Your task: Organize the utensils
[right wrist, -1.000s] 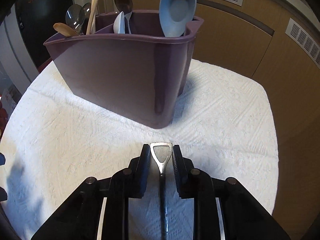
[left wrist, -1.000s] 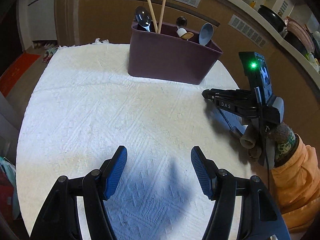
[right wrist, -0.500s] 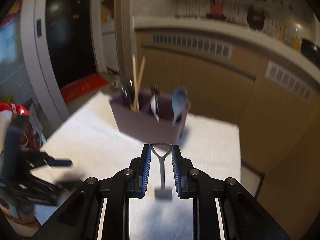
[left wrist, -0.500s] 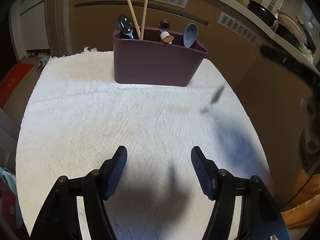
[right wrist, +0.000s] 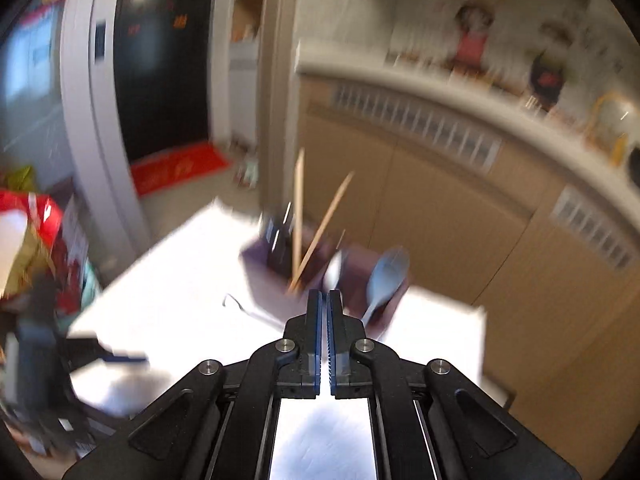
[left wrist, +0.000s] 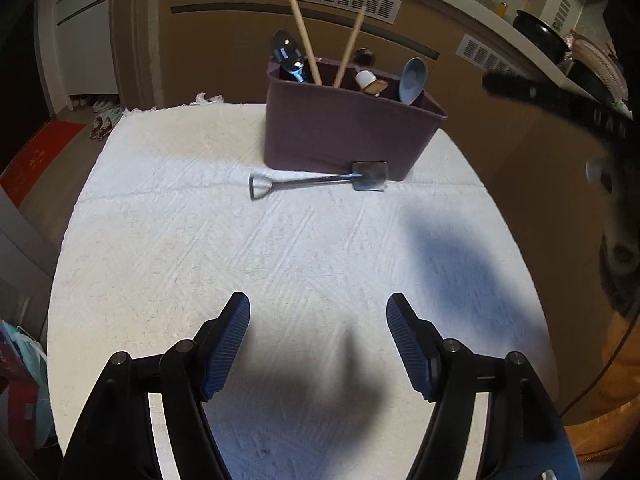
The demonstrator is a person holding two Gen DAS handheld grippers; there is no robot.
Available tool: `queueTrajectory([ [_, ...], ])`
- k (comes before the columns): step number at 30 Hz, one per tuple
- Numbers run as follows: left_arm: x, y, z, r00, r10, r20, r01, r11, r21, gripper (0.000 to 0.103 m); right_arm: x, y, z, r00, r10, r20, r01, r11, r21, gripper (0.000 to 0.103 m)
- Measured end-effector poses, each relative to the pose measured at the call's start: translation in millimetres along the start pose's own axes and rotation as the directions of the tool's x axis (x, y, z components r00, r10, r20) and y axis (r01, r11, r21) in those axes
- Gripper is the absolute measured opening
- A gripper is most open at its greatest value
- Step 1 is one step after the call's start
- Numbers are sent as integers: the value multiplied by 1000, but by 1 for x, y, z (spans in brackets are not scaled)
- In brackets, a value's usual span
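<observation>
A small metal shovel-shaped spoon (left wrist: 320, 180) lies flat on the white textured cloth (left wrist: 200, 248) covering the surface, just in front of the purple utensil holder (left wrist: 348, 128), its blade end touching or almost touching the holder's front wall and its looped handle pointing left. The holder stands upright and carries two wooden chopsticks (left wrist: 304, 36), a metal spoon (left wrist: 288, 54), a light blue spoon (left wrist: 412, 80) and a white-tipped utensil (left wrist: 366, 78). The left gripper (left wrist: 318, 332) hovers low over the cloth near the front edge, its jaws apart and widening, with nothing between them. The right gripper (right wrist: 324, 300) is raised above the surface, its blue pads (right wrist: 318, 320) pressed together and empty, in a motion-blurred view.
</observation>
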State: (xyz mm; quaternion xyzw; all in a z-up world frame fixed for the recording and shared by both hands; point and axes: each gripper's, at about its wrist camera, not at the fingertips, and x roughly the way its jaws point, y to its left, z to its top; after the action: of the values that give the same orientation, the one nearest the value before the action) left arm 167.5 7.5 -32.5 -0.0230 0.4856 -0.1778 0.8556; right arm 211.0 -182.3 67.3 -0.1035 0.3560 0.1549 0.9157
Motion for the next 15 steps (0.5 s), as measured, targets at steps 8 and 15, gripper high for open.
queueTrajectory([
  [8,26,13,21,996,-81,35,74,985,155,67,82,0,-68,984,88,-158,-72,992,108,57],
  [15,82,45,78,993,-108,-41,110,994,29,67,103,-12,-90,982,99,-158,-72,983,171,57],
])
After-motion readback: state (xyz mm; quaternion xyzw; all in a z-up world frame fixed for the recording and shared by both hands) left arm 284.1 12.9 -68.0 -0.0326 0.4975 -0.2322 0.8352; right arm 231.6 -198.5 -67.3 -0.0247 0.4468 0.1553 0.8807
